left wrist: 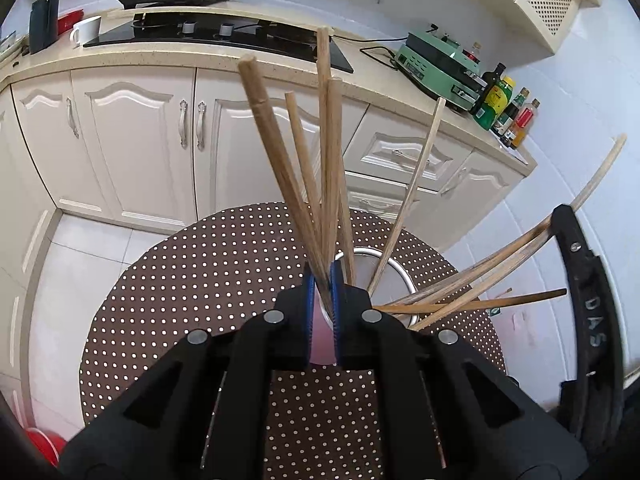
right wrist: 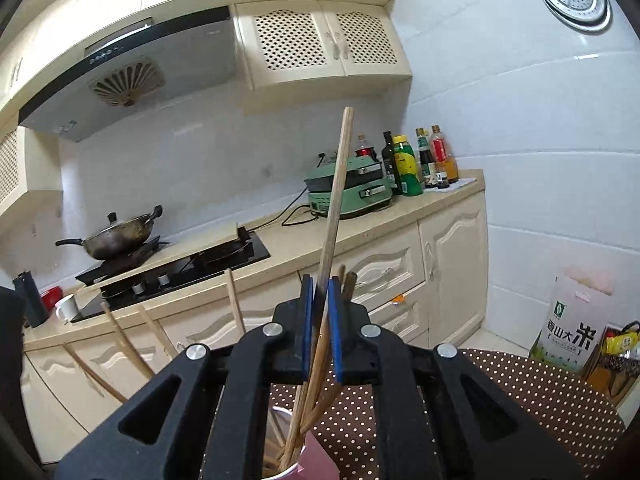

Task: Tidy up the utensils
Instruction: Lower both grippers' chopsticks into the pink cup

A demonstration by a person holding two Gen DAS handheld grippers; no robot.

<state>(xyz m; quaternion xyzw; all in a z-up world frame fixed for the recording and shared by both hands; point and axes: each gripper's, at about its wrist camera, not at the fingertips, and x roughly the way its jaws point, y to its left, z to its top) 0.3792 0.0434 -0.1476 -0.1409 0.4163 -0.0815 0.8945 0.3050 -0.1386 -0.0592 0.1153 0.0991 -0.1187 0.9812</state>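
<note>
Left claw (left wrist: pixel 323 280) is clamped on a bundle of wooden chopsticks (left wrist: pixel 304 168) fanning up and away over the polka-dot tabletop (left wrist: pixel 192 280), their lower ends hidden between the blue pads. More chopsticks (left wrist: pixel 472 280) splay to the right of a metal-rimmed holder (left wrist: pixel 394 266) that is mostly blocked by the claw body. Right claw (right wrist: pixel 320 292) is closed on a single chopstick (right wrist: pixel 338 196) standing nearly upright, its lower part dropping into a pink cup (right wrist: pixel 316 460) that is cut off at the near edge, so the cup's contents are hard to count.
</note>
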